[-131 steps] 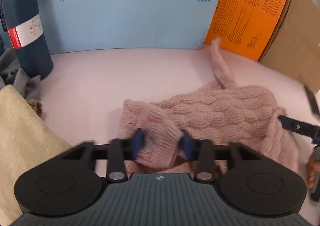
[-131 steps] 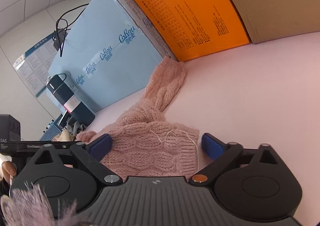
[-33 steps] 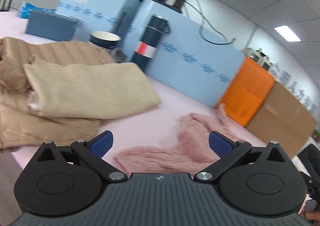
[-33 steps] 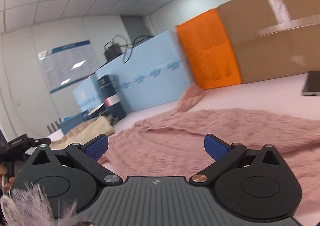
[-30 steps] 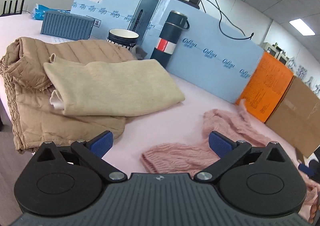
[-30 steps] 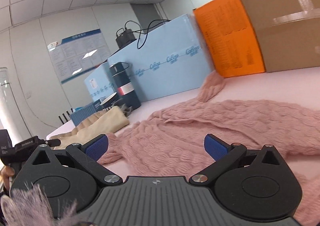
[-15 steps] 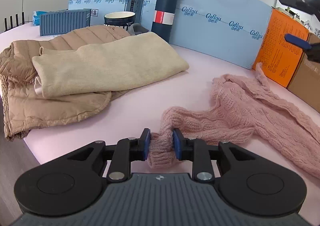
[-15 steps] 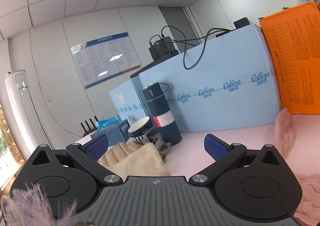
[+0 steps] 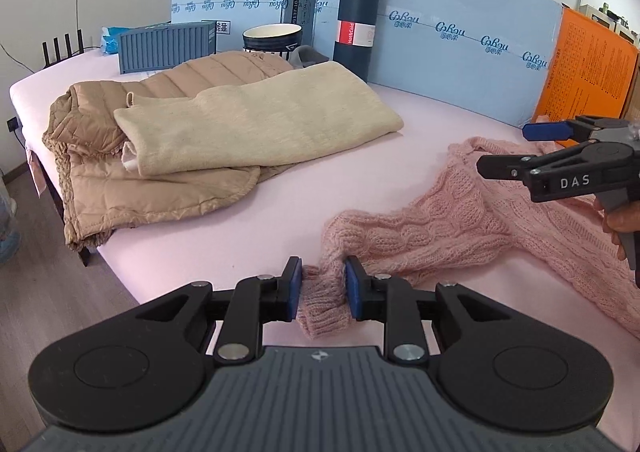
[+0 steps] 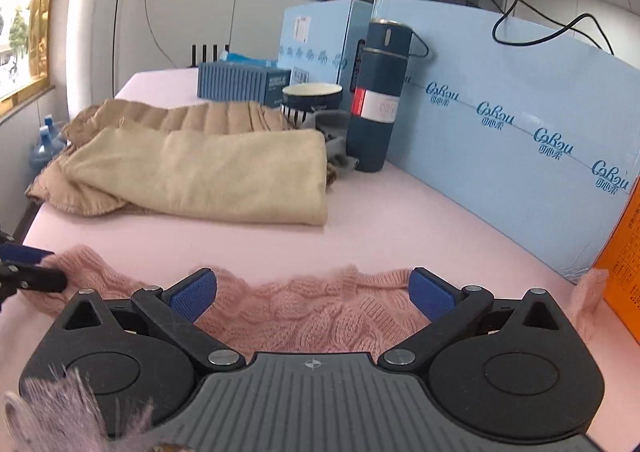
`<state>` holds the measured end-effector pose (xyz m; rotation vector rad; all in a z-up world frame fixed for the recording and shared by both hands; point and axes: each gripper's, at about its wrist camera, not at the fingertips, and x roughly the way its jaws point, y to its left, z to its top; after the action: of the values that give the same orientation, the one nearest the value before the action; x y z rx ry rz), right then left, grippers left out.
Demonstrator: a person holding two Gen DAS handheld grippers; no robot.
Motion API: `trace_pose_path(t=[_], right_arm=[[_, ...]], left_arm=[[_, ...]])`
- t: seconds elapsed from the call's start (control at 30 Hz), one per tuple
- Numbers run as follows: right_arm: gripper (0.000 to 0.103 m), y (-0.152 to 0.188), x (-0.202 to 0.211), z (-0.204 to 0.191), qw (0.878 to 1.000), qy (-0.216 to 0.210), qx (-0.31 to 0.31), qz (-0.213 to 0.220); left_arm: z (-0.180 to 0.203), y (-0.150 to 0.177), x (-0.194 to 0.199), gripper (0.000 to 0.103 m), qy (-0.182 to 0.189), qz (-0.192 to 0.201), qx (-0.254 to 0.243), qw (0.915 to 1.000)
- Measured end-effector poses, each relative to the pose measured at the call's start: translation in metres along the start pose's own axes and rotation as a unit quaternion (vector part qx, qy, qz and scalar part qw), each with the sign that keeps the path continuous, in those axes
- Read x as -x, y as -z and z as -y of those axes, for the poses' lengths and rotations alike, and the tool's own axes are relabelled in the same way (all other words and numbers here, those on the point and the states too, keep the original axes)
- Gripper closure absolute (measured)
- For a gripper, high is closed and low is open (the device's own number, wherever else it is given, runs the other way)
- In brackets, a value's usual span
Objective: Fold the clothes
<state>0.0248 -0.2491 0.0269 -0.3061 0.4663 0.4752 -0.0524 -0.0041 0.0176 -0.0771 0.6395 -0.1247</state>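
Note:
A pink cable-knit sweater [image 9: 460, 223] lies spread on the pink table. My left gripper [image 9: 320, 286] is shut on the ribbed cuff of its sleeve [image 9: 324, 304] near the table's front edge. My right gripper [image 10: 312, 294] is open and empty, hovering just above the sweater's body [image 10: 312, 308]. It also shows in the left wrist view [image 9: 516, 149], above the sweater at the right. In the right wrist view the left gripper's fingers [image 10: 28, 278] show at the far left, on the sleeve end.
A folded beige sweater [image 9: 256, 123] lies on a tan quilted jacket [image 9: 132, 179] at the left. A dark thermos [image 9: 358, 21], a cup [image 9: 272, 37], blue boxes [image 9: 440, 39] and an orange box [image 9: 588, 71] line the back. The table edge [image 9: 116, 264] drops to the floor at left.
My left gripper went from open to shut on the sleeve cuff and holds it still. My right gripper lifted, swung left and came back down over the sweater.

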Motion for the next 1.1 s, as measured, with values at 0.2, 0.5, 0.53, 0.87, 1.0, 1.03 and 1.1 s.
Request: trace_pose_path(t=[0.2,0.5,0.53,0.87,1.0,1.03,1.1], right_arm=[[0.0,-0.003,0.005,0.012,0.998,0.05,0.014,0.019],[0.0,-0.007,0.036,0.062,0.993,0.084,-0.06,0.059],[0.0,-0.007,0.039,0.065,0.992,0.087,-0.063,0.062],[0.0,-0.009,0.057,0.082,0.987,0.11,-0.081,0.085],[0.0,-0.006,0.067,0.1,0.981,0.125,-0.112,0.1],[0.0,-0.004,0.069,0.105,0.979,0.128,-0.121,0.103],[0.0,-0.002,0.072,0.114,0.976,0.134,-0.138,0.107]], left_arm=[[-0.01,0.009,0.022,0.081,0.021,0.001,0.004,0.9998],[0.003,-0.005,0.012,0.091,0.015,0.001,-0.013,0.9998],[0.006,-0.006,0.01,0.092,0.016,0.001,-0.017,0.9997],[0.054,-0.052,0.012,0.093,0.117,0.037,-0.059,0.9907],[0.088,-0.082,-0.01,0.093,0.127,0.052,-0.078,0.9875],[0.097,-0.087,-0.018,0.093,0.122,0.05,-0.08,0.988],[0.114,-0.097,-0.038,0.093,0.116,0.038,-0.076,0.9897]])
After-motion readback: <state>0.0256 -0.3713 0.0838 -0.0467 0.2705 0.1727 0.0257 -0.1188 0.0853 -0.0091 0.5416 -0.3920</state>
